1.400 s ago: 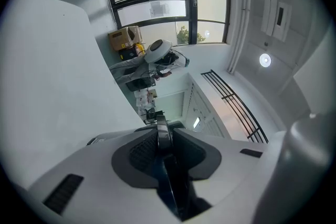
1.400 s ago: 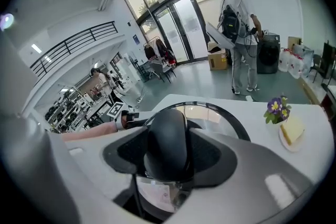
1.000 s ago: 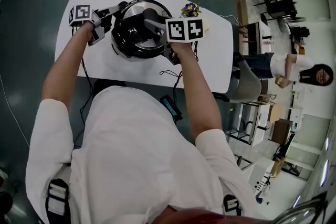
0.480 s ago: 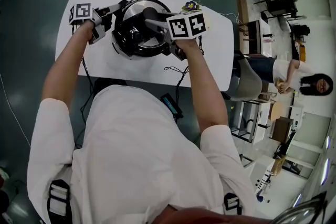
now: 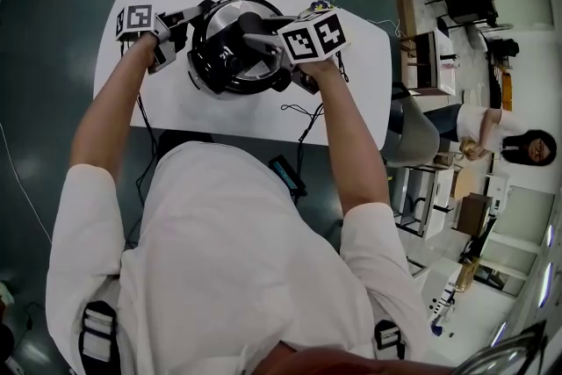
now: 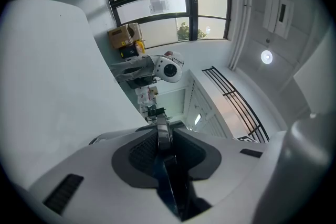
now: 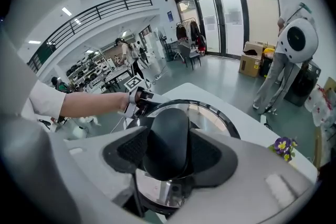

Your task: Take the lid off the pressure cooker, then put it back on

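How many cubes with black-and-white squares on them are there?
2. One cube sits on the left gripper, at the pressure cooker's left side. The other cube sits on the right gripper, above the lid handle. No others show.

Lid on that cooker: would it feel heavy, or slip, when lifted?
Probably heavy: the lid looks like polished metal. Likely stiff, not floppy. Slipping seems unlikely, since the right hand-held gripper clamps its broad black handle.
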`<state>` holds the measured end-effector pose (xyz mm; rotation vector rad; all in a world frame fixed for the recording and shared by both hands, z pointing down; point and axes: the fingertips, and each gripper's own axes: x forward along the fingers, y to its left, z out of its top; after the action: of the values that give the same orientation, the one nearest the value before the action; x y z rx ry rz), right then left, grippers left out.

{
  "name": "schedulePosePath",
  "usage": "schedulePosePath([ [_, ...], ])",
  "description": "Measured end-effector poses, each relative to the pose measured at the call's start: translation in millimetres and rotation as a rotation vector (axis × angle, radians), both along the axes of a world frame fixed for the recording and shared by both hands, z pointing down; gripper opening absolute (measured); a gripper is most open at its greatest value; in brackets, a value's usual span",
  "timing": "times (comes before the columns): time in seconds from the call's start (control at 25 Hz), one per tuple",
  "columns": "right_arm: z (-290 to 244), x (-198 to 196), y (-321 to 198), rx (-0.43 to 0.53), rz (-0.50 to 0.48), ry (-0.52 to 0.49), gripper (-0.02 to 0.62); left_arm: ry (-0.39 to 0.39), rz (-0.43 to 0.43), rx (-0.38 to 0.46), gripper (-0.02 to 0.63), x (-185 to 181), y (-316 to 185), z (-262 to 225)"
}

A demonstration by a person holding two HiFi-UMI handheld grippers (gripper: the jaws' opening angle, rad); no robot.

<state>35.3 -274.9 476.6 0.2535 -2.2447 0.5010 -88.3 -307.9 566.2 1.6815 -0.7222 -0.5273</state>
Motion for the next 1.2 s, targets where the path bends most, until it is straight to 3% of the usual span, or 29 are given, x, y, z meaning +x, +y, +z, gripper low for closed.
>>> schedulePosePath([
  [1.0,-3,-5,9,0.126,-0.380,0.076,0.262,0.004,0.026,0.002,0.095,-2,-1,-2],
  [1.2,-3,-7,6,0.092,-0.350,0.041,0.264,0.003,0.019,-0.001,0.109,-3,-2,-1],
])
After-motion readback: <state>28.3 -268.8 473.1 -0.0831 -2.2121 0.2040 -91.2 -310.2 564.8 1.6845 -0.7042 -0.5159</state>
